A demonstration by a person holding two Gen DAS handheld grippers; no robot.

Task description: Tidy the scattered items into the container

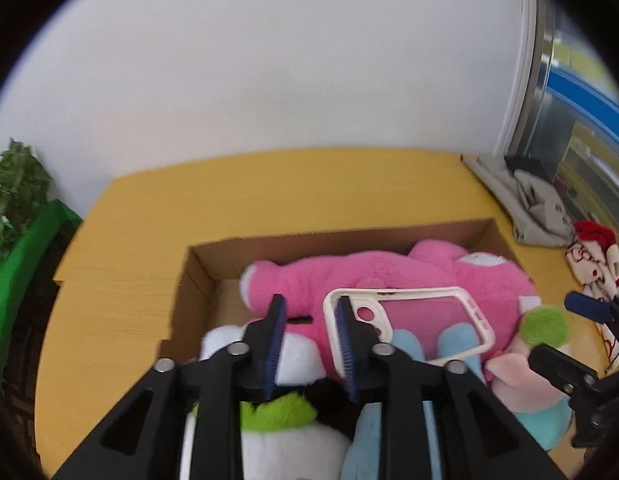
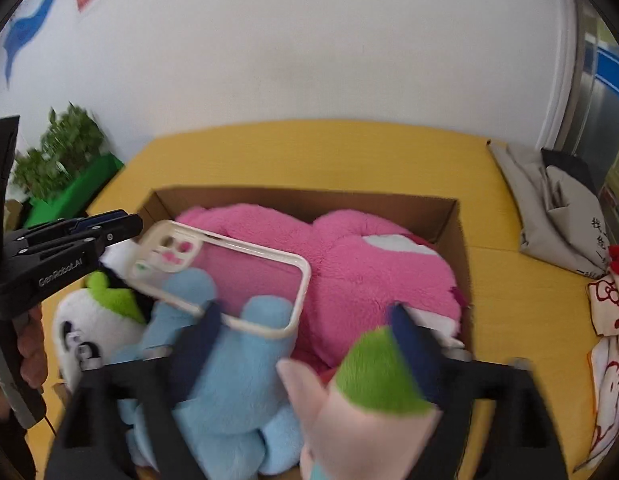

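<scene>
The left tool (image 1: 309,308) hangs open beside the phone case (image 1: 409,326), which lies loose atop the pink plush (image 1: 309,280) inside the cardboard box (image 1: 197,280). The right tool (image 2: 305,316) gapes wide, apparently having dropped the pink-and-green toy (image 2: 369,400) there.

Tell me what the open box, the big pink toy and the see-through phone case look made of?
Box: brown corrugated cardboard, matte, raw cut edges. Pink toy: soft plush, fuzzy pile. Phone case: probably flexible plastic, clear glossy back showing the pink through, off-white rim.
</scene>
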